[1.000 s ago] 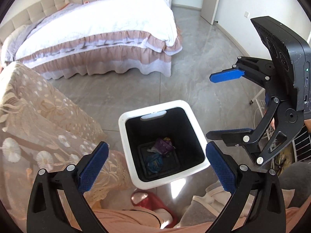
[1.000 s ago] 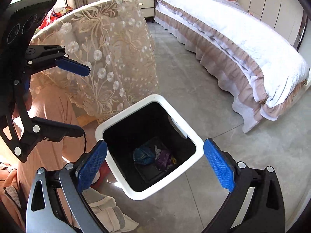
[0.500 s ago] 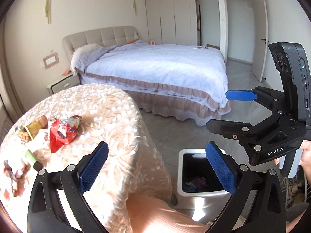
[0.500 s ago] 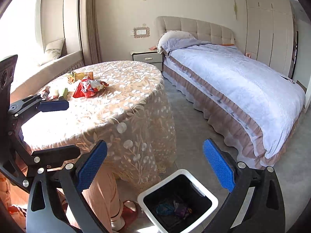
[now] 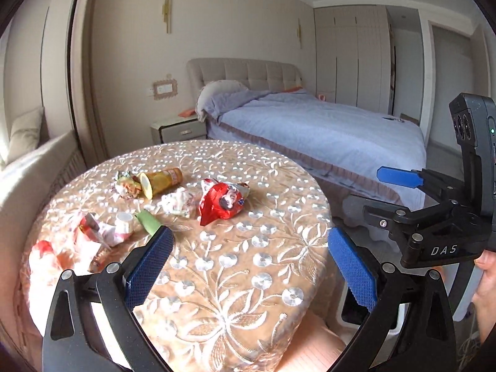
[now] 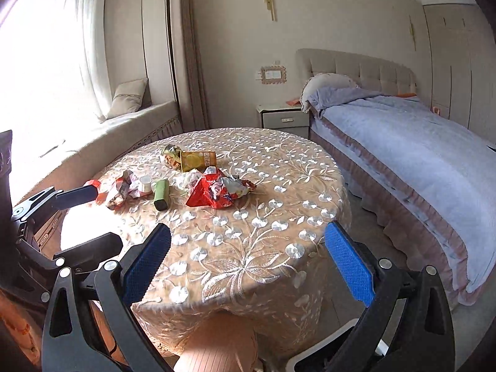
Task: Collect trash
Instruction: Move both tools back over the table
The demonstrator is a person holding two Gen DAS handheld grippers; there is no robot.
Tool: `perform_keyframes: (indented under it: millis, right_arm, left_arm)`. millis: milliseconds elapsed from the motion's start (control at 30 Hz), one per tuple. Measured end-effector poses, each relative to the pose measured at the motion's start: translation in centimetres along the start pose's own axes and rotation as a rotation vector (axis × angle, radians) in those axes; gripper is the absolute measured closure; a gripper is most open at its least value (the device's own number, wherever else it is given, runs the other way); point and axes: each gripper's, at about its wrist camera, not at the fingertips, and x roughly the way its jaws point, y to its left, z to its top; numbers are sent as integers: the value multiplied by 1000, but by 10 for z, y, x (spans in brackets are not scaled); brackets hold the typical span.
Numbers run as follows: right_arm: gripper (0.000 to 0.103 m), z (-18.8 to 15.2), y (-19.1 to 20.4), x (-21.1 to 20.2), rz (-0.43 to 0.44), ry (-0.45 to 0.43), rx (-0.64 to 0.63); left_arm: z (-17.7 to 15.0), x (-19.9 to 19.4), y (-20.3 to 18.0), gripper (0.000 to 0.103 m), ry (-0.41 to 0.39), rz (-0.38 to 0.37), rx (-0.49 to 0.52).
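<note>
Only the left-wrist view shows the bin [image 5: 352, 310] beside the table [image 5: 248, 248].

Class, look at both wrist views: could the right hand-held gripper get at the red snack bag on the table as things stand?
Probably yes. The right hand-held gripper is open and empty, and bare tablecloth lies between it and the red snack bag.

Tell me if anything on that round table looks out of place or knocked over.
Yes. A yellow snack canister lies tipped on its side, open end toward a crumpled wrapper. A torn red snack bag, a green tube and a small white cup are scattered across the lace tablecloth.
</note>
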Motion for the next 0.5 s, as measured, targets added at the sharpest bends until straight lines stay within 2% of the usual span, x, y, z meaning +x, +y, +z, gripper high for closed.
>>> perform_keyframes:
  millis: [200,500]
  right_arm:
    - [4,12,23,22,22,5,-48]
    - [4,23,47,71,51,51,-91]
  left_arm:
    - [2,-4,37,5,-1,85,-72]
    - [-4,13,84,5,50,153,-171]
